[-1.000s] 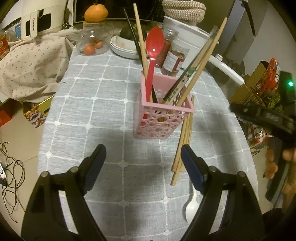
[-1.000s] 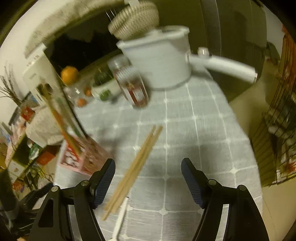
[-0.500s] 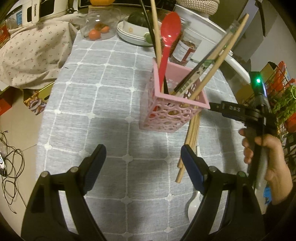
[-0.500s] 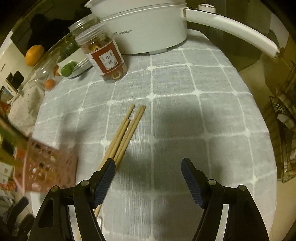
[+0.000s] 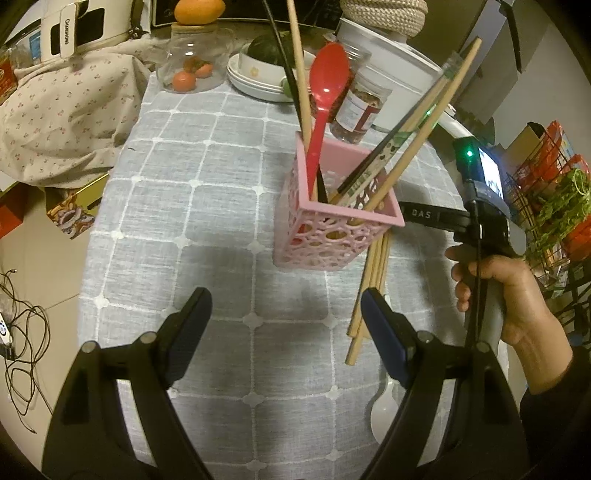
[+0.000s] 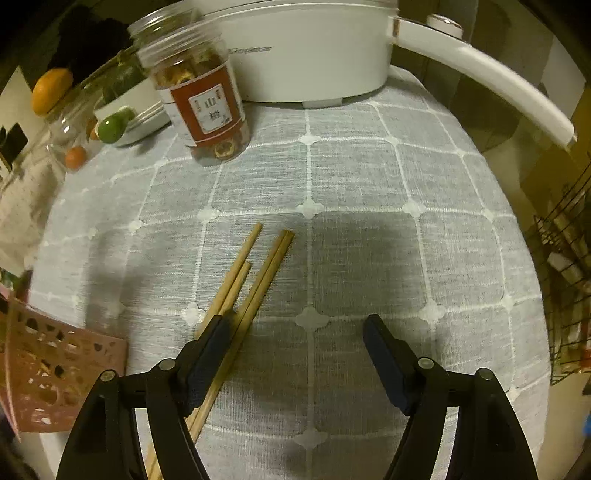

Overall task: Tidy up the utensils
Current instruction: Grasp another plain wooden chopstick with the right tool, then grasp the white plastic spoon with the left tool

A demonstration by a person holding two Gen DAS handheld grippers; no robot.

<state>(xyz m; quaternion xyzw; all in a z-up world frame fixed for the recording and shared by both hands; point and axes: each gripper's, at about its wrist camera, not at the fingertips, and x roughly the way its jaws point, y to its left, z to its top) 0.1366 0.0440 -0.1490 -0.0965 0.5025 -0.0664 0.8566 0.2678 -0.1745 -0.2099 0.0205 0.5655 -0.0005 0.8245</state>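
Chopsticks (image 6: 255, 284) of bare wood lie loose on a grey checked tablecloth (image 6: 369, 206), just beside a pink lattice basket (image 5: 332, 236) that holds a red spoon (image 5: 327, 85) and more sticks. Above them the right gripper (image 6: 295, 350) is opening, empty, its left finger over the bundle. The left gripper (image 5: 286, 325) hangs spread and empty; a snack jar (image 6: 201, 99), a white pot (image 6: 306, 51) and a white spoon (image 5: 384, 410) crowd nearby.

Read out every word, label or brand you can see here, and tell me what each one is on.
"CHANGHONG": white appliance, far left, left wrist view.
"DAS": black bar of the handheld device behind the pink basket.
"山楂": red-labelled jar.
Grey brand lettering on the white pot: too blurred to read.
Printed chopsticks in the basket: too small.
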